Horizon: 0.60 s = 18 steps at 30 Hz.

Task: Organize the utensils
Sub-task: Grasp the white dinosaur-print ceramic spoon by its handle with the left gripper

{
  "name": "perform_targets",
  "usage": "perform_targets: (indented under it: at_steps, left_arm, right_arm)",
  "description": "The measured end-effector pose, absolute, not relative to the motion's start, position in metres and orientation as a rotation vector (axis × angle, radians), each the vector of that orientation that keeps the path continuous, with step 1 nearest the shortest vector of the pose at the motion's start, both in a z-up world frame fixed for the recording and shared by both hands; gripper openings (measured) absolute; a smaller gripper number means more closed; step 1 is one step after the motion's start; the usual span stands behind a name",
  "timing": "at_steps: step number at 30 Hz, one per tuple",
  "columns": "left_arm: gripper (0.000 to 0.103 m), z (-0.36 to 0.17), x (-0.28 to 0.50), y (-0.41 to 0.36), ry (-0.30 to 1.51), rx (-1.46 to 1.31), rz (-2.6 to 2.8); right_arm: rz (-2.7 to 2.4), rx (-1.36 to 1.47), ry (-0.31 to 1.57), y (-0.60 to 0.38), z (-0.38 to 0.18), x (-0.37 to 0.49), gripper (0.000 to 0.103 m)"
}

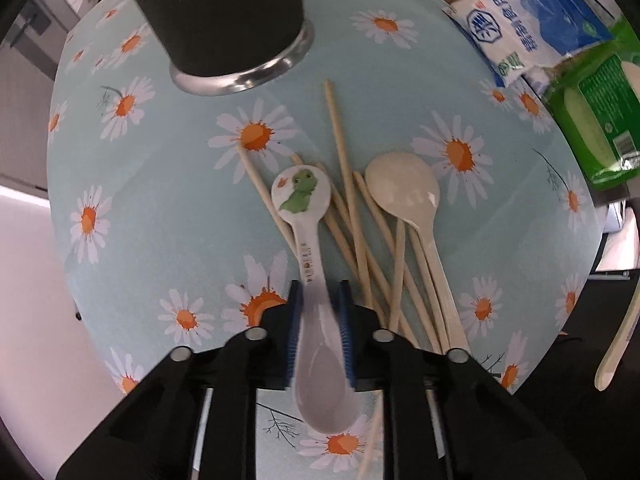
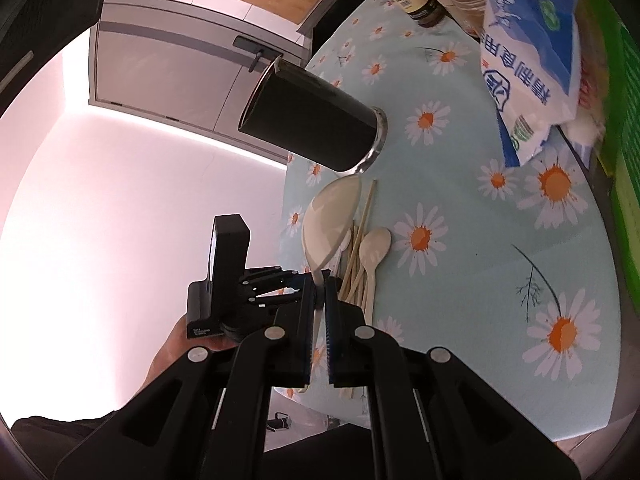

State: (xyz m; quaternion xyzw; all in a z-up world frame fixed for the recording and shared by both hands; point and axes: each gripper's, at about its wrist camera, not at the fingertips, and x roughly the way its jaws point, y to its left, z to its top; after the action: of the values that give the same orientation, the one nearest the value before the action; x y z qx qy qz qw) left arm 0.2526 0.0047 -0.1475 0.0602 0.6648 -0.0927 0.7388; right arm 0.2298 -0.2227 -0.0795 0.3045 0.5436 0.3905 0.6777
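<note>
Left wrist view: left hand-held gripper [image 1: 320, 312] points straight down, blue pads [image 1: 295, 320] either side of the dinosaur spoon [image 1: 310, 248], pinching its handle near the bowl end. No earlier frame, so only the pinch is told. Spoon bowl [image 1: 324, 396] sits below the pads, toward the camera; the printed round end with the green dinosaur lies farther out on the worktop [image 1: 160, 208], resting over the chopsticks [image 1: 348, 208]. Chopsticks are a loose crossed pile just right of the pads, fanning away from the gripper. Beige spoon [image 1: 404, 192] lies on the right side of that pile, handle running back alongside the sticks. Black utensil cup [image 1: 224, 20] with metal base rim stands farther out, upper left, apart from the pile. Blue-white bag [image 1: 532, 24] and green package [image 1: 600, 112] at far right edge.

Right wrist view: right hand-held gripper [image 2: 320, 292] pressed together on the thin handle of a large cream spoon [image 2: 330, 220], bowl raised ahead of the fingertips, above the worktop edge. Beyond it the chopsticks [image 2: 356, 264] and beige spoon [image 2: 374, 246] lie on the daisy cloth; black utensil cup [image 2: 312, 124] is past them. Left gripper body [image 2: 228, 280] shows just to the left, a hand [image 2: 176, 352] under it.
</note>
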Motion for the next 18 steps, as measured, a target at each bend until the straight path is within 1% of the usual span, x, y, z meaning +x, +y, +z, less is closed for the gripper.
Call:
perform_targets:
  at_steps: [8, 12, 18]
  left_arm:
    - [0.014, -0.148, 0.25, 0.01, 1.445, 0.088, -0.187]
    - [0.014, -0.137, 0.228, 0.04, 1.417, 0.061, -0.178]
    - [0.013, -0.121, 0.21, 0.056, 1.341, -0.01, -0.165]
  right_arm:
    - [0.904, 0.659, 1.229, -0.218, -0.076, 0.237, 0.006]
    - [0.917, 0.636, 1.232, -0.21, -0.077, 0.239, 0.006]
    - [0.938, 0.581, 1.229, -0.193, -0.076, 0.241, 0.006]
